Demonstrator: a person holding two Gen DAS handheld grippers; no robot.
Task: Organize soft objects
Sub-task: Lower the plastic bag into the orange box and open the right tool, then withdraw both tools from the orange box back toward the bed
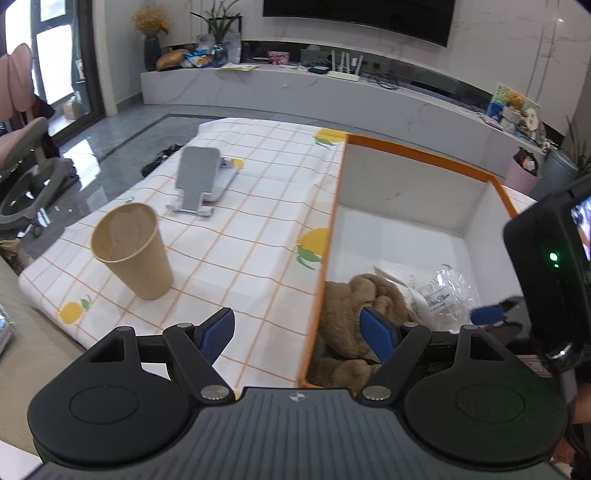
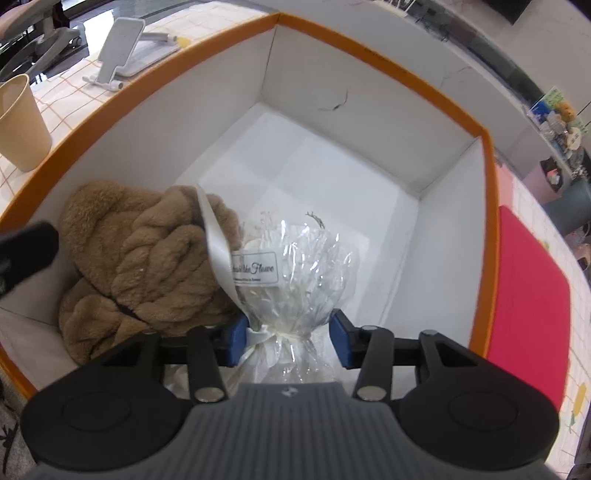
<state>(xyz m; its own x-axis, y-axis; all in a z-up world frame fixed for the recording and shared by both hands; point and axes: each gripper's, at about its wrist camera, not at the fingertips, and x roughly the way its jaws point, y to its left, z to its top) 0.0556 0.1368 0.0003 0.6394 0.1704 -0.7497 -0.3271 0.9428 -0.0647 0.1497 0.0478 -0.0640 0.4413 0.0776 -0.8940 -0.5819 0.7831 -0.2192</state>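
Red mat (image 2: 528,295) rt view only, TV (image 1: 358,14) left

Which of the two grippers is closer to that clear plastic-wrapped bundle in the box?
Right. The right gripper straddles the wrapped bundle's tied neck; the left gripper hangs over the box's near wall.

My left gripper (image 1: 299,334) hangs with jaws spread wide over the near left wall of the orange-edged box (image 1: 334,206), nothing between the pads. Inside lie a brown plush toy (image 1: 347,306) and a cellophane-wrapped bundle (image 1: 439,295). On the checked tablecloth (image 1: 251,229) stand a paper cup (image 1: 135,251) and a phone stand (image 1: 199,177).
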